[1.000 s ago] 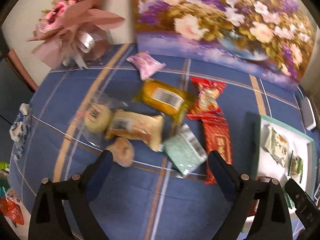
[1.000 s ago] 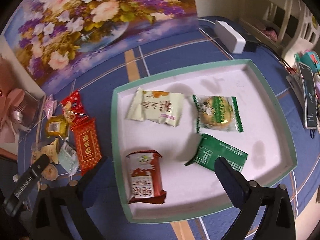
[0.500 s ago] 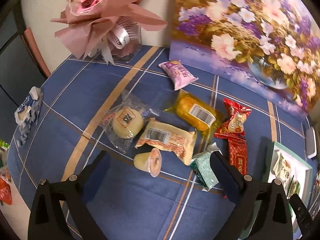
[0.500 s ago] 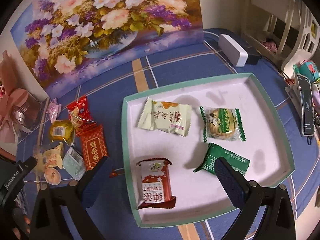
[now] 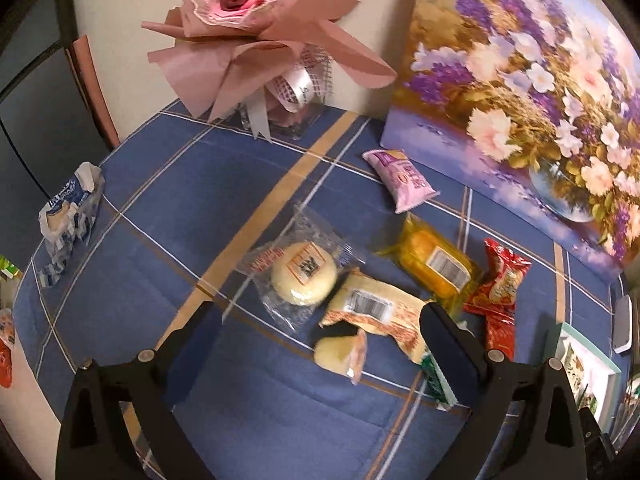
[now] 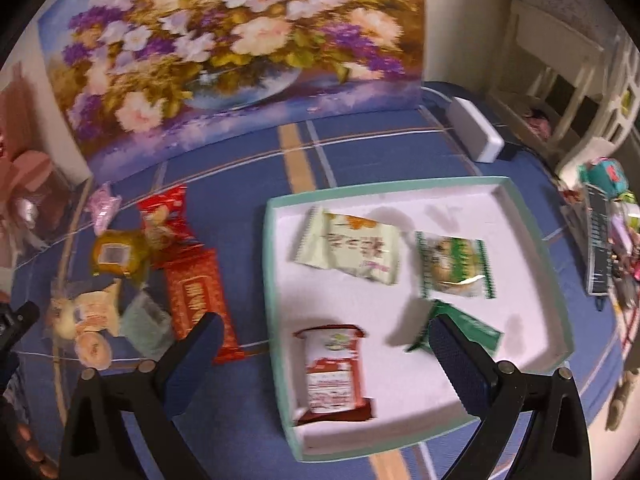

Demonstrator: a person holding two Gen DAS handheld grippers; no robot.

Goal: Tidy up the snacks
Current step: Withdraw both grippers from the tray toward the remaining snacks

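both grippers gape wide and hold nothing. the left gripper (image 5: 320, 332) hangs above loose snacks: a round bun (image 5: 304, 273) and jelly cup (image 5: 342, 354). the right gripper (image 6: 324, 344) hovers over the tray (image 6: 532, 240), near its red packet (image 6: 334, 368).

My left wrist camera looks down at the loose snacks; my right overlooks the tray (image 6: 538, 240); both share the floral painting (image 5: 520, 92).
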